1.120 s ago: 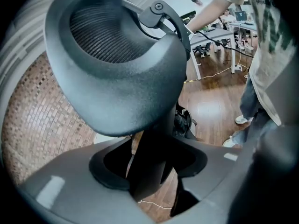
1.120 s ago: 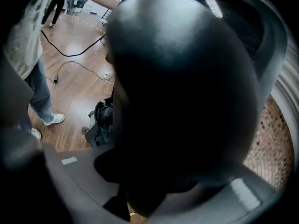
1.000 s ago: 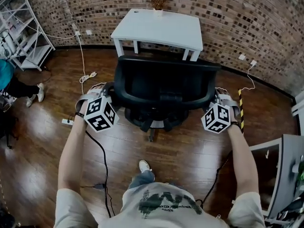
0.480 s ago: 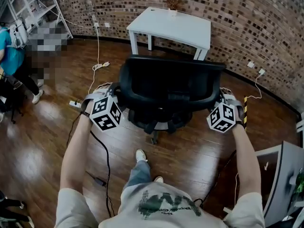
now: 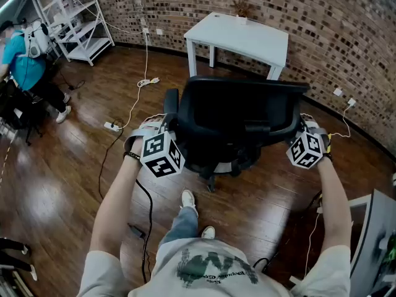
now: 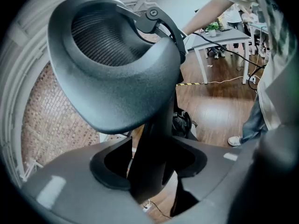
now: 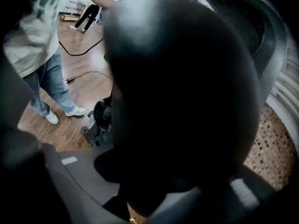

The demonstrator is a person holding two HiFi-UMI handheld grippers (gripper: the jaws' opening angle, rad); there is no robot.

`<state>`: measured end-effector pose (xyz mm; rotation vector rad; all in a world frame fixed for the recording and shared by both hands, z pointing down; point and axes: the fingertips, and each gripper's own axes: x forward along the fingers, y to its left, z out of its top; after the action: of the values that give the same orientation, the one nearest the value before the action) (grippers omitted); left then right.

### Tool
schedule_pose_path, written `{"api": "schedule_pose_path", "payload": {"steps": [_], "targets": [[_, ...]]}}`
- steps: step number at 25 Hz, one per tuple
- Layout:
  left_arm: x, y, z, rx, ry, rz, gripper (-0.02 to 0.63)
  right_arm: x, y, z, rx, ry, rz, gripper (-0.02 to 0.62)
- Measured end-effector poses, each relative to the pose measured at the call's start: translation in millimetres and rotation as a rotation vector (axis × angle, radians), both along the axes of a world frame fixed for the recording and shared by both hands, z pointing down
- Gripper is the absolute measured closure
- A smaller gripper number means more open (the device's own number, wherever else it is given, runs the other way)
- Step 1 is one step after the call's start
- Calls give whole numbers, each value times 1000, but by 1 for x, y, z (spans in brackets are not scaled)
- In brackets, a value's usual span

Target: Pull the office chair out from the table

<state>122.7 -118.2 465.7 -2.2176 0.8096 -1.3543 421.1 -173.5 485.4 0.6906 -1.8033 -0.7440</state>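
**Office chair (image 5: 238, 119) held by both armrests, clear of the desk (image 5: 247, 39)**
The left gripper (image 5: 159, 127) has its jaws closing tight on the left armrest (image 6: 117, 64) post. The right gripper (image 5: 308, 127) has its jaws clamped on the right armrest (image 7: 187, 87). This two-sided hold probably stops the chair swivelling. It stands on the floor, well apart from the desk at 12 o'clock. The seat faces 12, with the backrest's long axis running 9 to 3.

Brick wall (image 5: 185, 5) — glossy wood floor (image 5: 62, 184) — white shelving (image 5: 71, 17) in corner.
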Motion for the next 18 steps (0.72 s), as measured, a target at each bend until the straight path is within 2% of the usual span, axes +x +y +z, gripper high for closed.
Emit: {"api": "schedule_pose_path", "payload": {"steps": [11, 18], "targets": [[11, 29, 0, -5, -1, -48, 360, 6, 6, -2, 4, 0, -69, 408], [13, 28, -2, 36, 28, -51, 349, 7, 5, -1, -10, -20, -56, 400]]}}
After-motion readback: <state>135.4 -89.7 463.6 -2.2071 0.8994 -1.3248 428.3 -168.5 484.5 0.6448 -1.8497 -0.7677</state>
